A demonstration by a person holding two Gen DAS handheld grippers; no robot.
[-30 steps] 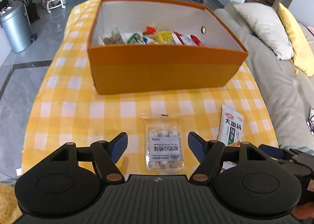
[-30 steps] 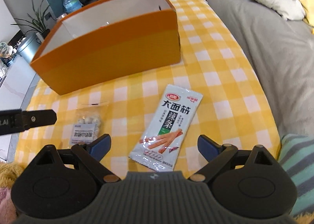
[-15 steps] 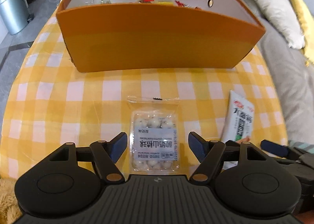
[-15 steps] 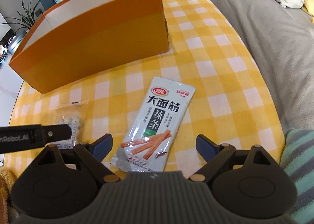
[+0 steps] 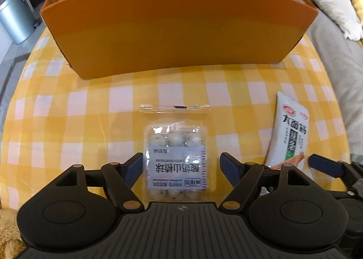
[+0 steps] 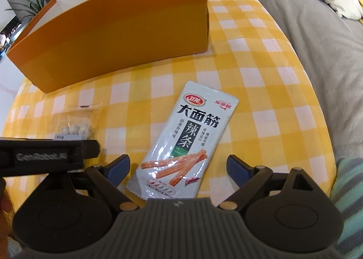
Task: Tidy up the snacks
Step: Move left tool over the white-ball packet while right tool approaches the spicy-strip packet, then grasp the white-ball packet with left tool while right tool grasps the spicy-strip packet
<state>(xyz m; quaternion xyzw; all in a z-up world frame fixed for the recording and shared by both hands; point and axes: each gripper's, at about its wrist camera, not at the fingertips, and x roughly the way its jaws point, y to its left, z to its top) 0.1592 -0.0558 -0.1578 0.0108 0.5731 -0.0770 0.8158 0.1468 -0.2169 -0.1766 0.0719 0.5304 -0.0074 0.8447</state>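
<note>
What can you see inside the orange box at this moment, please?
Only the pale inner walls of the orange box show above its near side, with a round hole near the rim. The tall front wall hides the floor and any contents in both views.

Bright daylight, soft shadows, strong fisheye bending at edges, slight blur.

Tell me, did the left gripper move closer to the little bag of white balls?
Yes. The left gripper went down and forward: the bag of white balls now lies between its open fingers, and the orange box fills more of the left wrist view.
</note>
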